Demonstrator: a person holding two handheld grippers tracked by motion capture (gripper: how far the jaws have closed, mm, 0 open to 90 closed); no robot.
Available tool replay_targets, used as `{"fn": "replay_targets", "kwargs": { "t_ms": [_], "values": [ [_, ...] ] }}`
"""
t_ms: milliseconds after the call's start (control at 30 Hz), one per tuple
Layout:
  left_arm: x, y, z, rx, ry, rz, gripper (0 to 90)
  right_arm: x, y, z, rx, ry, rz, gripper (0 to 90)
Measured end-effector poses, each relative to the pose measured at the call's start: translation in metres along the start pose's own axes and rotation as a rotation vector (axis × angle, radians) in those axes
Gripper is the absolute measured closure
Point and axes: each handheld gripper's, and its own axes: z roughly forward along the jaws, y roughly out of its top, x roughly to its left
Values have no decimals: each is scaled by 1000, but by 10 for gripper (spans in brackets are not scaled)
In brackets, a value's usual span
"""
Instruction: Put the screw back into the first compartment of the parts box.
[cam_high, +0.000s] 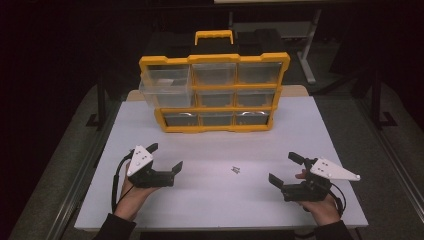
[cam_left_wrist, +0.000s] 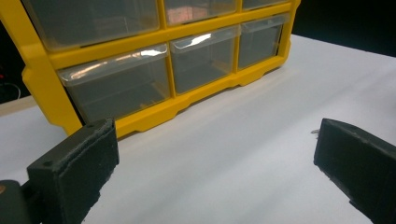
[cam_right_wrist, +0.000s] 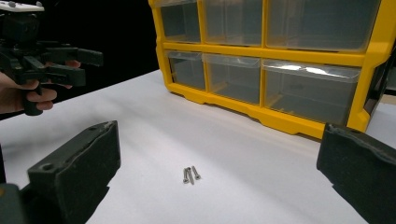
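At the left of the high view the left gripper (cam_high: 163, 156) rests low over the white table (cam_high: 210, 200), its jaws spread wide with nothing between them, aimed toward the table's middle. Behind it, the yellow organizer (cam_high: 214, 92) stands upright at the far edge, and its top-left clear drawer (cam_high: 165, 86) is pulled out toward the person, apparently empty, while the other drawers sit flush. Moving right, a small cluster of screws (cam_high: 236, 170) lies on the bare table between the two grippers, somewhat nearer the right one and well apart from the organizer; the right gripper view shows them as about three short metal screws (cam_right_wrist: 190, 175) lying close together with their heads toward the organizer, just ahead of that gripper's own jaws. At the far right the right gripper (cam_high: 285, 169) is likewise wide open and empty, pointing in toward the screws. These screws look light, rigid and hard, in no danger of breaking, but they are thin, smooth and lie flat on a slick surface, so they will likely roll or skid away if nudged from one side. The foam-like pads on the jaws should help; a sensible hold is across the shafts, with the jaws coming down on either side of the cluster and closing squarely, taking them together or one by one.
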Motion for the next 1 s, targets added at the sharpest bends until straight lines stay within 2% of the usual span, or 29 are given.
{"fn": "replay_targets", "kwargs": {
  "t_ms": [133, 200, 233, 333, 433, 467, 567, 633, 667, 733, 1000],
  "values": [
    [2, -1, -1, -7, -32, -13, 0, 0, 0, 0, -1, 0, 1, 0],
    [4, -1, -2, -7, -44, -12, 0, 0, 0, 0, -1, 0, 1, 0],
    [5, -2, -3, 0, -49, 5, 0, 0, 0, 0, -1, 0, 1, 0],
    [6, -2, -6, -12, -54, -5, 0, 0, 0, 0, -1, 0, 0, 0],
    [6, -3, -9, -34, -56, -4, 0, 0, 0, 0, 0, 0, 0, 0],
    [7, -4, -12, -42, -60, 8, 0, 0, 0, 0, 0, 0, 0, 0],
    [8, -6, -14, -47, -60, 0, 0, 0, 0, 0, 0, 0, 0, 0],
    [9, -7, -16, -45, -70, 12, 0, 0, 0, 0, 0, 0, 0, 0],
    [8, -8, -17, -51, -76, 2, 0, 0, 0, 0, 1, 1, 1, 0],
    [9, -8, -19, -53, -87, 8, 0, 0, 0, 0, 2, 1, 1, 0],
    [12, -13, -23, -17, -140, -10, 0, 0, 0, 1, 2, 2, 4, 0]
  ]
}}
